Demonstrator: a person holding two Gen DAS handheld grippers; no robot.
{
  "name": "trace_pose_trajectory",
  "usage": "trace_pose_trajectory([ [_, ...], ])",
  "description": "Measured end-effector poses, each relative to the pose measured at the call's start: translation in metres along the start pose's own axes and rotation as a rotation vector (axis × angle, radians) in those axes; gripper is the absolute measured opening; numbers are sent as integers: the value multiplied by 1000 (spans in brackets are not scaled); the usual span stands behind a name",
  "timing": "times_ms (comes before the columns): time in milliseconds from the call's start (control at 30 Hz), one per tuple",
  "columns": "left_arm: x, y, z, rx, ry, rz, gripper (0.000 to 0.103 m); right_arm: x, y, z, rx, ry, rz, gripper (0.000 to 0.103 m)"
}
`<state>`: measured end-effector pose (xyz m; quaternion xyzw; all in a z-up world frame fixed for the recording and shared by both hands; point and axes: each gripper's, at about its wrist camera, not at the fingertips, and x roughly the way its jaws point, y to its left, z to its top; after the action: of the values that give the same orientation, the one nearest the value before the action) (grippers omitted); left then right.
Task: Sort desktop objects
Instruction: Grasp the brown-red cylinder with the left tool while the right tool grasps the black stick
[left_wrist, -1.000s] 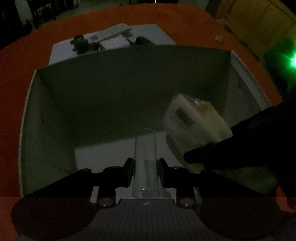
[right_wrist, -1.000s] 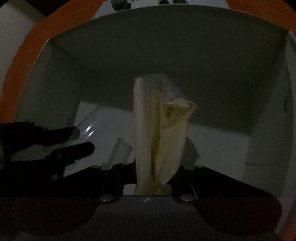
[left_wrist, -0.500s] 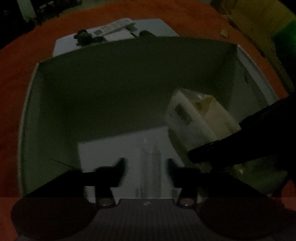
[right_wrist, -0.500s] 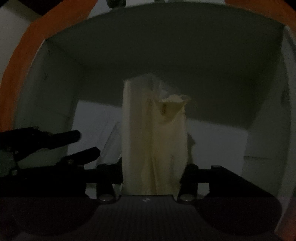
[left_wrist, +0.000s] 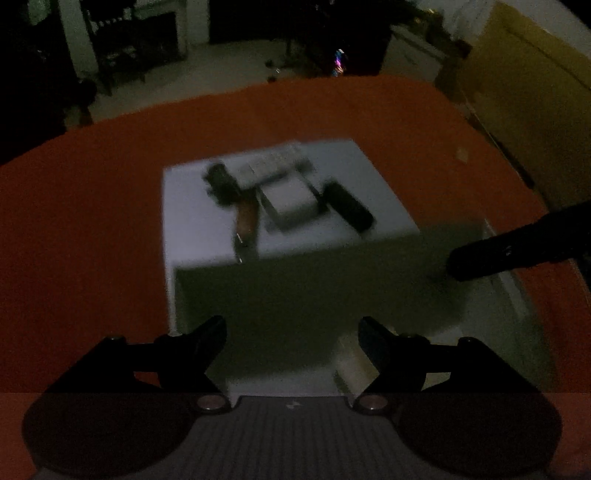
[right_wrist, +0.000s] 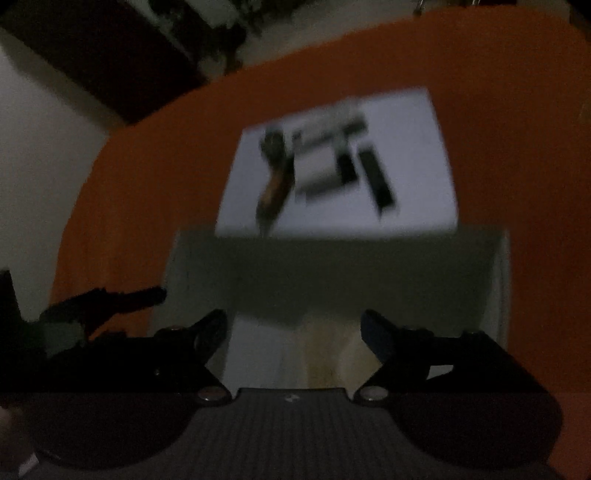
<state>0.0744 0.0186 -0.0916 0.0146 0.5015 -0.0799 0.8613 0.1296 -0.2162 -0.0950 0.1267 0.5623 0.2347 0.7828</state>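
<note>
Both views are dim and motion-blurred. The items on the white sheet (left_wrist: 373, 177) beyond the box (left_wrist: 303, 280) cannot be identified; a dark bar (left_wrist: 349, 206) and a pale block (left_wrist: 291, 201) show only as smears. Inside the box, the cream packet (right_wrist: 328, 354) is blurred and cut off by the right gripper's body. The box's near wall lies hidden below both cameras.
</note>
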Motion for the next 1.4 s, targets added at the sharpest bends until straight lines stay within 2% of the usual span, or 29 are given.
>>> trace_pose_trajectory([
  [167, 26, 14, 50, 1, 12, 49, 81, 0, 3, 63, -47, -42, -80, 84],
  [233, 44, 18, 66, -1, 25, 85, 82, 14, 0, 80, -102, -25, -116, 84],
  [333, 73, 22, 82, 29, 57, 95, 82, 36, -3, 103, -185, 1, -170, 83],
  [433, 107, 30, 93, 47, 90, 125, 82, 72, -5, 115, -245, 36, -172, 78],
  [467, 117, 34, 96, 40, 105, 120, 78, 82, -6, 116, -268, 37, -167, 77],
  [500, 127, 38, 98, 34, 120, 116, 69, 89, -6, 116, -292, 37, -165, 76],
  [533, 137, 42, 101, 27, 135, 112, 66, 96, -7, 116, -315, 38, -163, 75],
  [733, 167, 53, 104, 32, 160, 90, 65, 123, -14, 120, -303, 62, -187, 69],
  [867, 176, 54, 102, 43, 174, 89, 65, 140, -11, 117, -317, 96, -242, 64],
  [1033, 179, 51, 99, 50, 152, 118, 51, 161, -17, 115, -269, 145, -323, 49],
  [1133, 183, 49, 100, 50, 155, 104, 44, 168, -18, 112, -293, 141, -353, 47],
  [1167, 183, 48, 100, 49, 153, 102, 40, 171, -20, 111, -299, 145, -358, 40],
  [1233, 185, 47, 102, 42, 166, 87, 31, 178, -25, 110, -297, 176, -375, 36],
  [1267, 186, 46, 101, 44, 171, 83, 27, 180, -27, 110, -291, 186, -382, 30],
  [1300, 186, 45, 101, 45, 176, 80, 22, 179, -29, 110, -282, 175, -378, 28],
  [1400, 185, 44, 100, 37, 191, 84, 21, 170, -36, 109, -227, 148, -355, 28],
])
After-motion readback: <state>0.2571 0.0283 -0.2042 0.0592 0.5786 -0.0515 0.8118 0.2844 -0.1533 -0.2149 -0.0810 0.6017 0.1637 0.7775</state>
